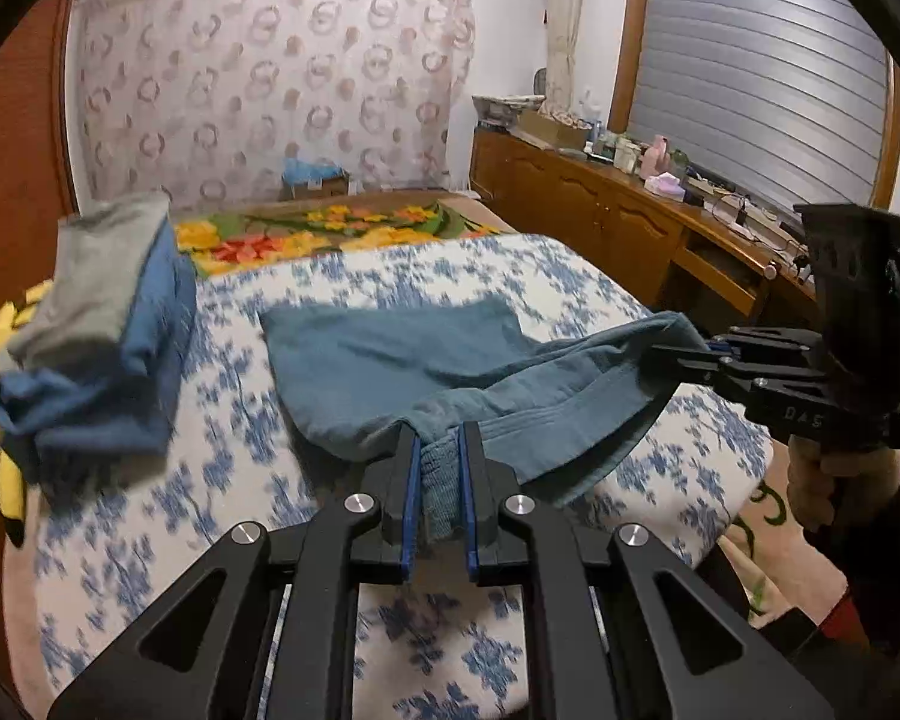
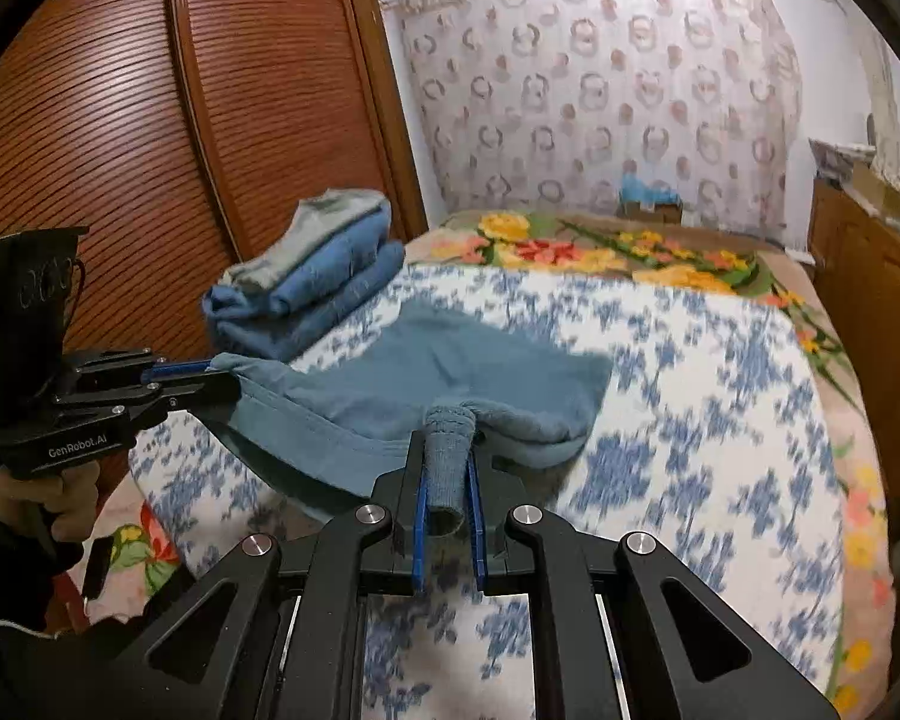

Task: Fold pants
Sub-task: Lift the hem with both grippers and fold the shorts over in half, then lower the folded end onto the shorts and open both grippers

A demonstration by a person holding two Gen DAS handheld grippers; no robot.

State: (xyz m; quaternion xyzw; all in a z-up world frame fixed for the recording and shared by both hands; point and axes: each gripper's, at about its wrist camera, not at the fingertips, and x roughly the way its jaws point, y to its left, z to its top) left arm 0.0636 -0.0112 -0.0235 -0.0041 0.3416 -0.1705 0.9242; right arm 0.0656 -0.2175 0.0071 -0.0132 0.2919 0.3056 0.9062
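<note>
Teal pants [image 1: 390, 354] lie partly on the bed, their near end lifted off the cover between both grippers. In the left wrist view my left gripper [image 1: 441, 441] is shut on a ribbed cuff [image 1: 438, 480] of the pants. Off to the right in that view, my right gripper [image 1: 681, 360] pinches another corner. From the right wrist camera the pants [image 2: 450, 366] show again. There my right gripper [image 2: 447, 450] is shut on a ribbed cuff [image 2: 447, 462], and my left gripper [image 2: 219, 375] grips the edge at the left. A hand holds each gripper's handle.
A stack of folded blue and grey clothes [image 1: 102, 324] [image 2: 312, 276] sits on the bed's left side. The bed's blue-floral cover [image 1: 402, 267] [image 2: 690, 396] stretches beyond the pants. A wooden sideboard [image 1: 600, 210] runs along the right, and a slatted wardrobe [image 2: 120, 150] stands at the left.
</note>
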